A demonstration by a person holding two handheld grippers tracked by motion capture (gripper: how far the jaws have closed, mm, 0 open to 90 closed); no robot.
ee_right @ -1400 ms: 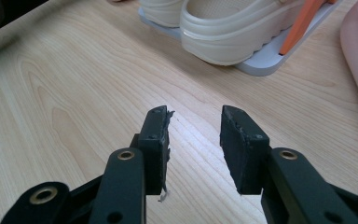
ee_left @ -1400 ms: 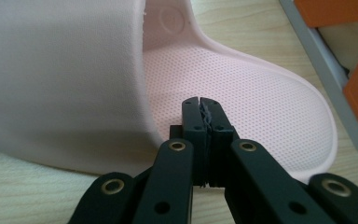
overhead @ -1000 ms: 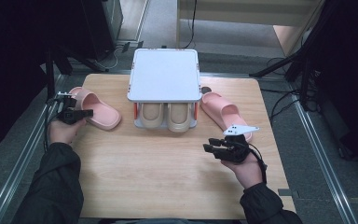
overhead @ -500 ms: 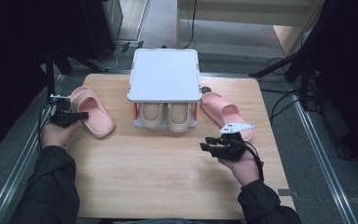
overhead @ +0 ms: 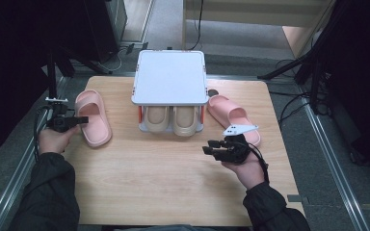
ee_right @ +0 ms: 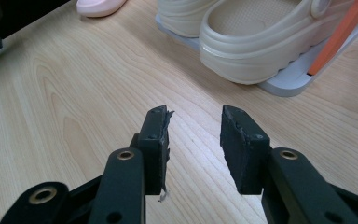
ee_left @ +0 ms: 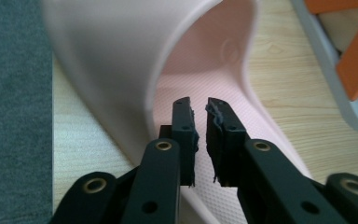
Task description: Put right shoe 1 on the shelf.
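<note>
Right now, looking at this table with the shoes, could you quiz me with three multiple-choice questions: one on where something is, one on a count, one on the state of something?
1. Where do the beige clogs sit?
A. on the lower shelf of the white rack
B. on the floor
C. on top of the rack

2. How many pink slippers lie on the table?
A. one
B. two
C. four

3. How do the left gripper jaws stand?
A. clamped on a clog
B. slightly apart over the left pink slipper, gripping nothing
C. shut on a cable

Answers:
1 A, their toes stick out under the rack's top.
2 B, one each side of the rack, the other being the right pink slipper.
3 B, the left gripper view shows a narrow empty gap; the jaws have just been opening.
</note>
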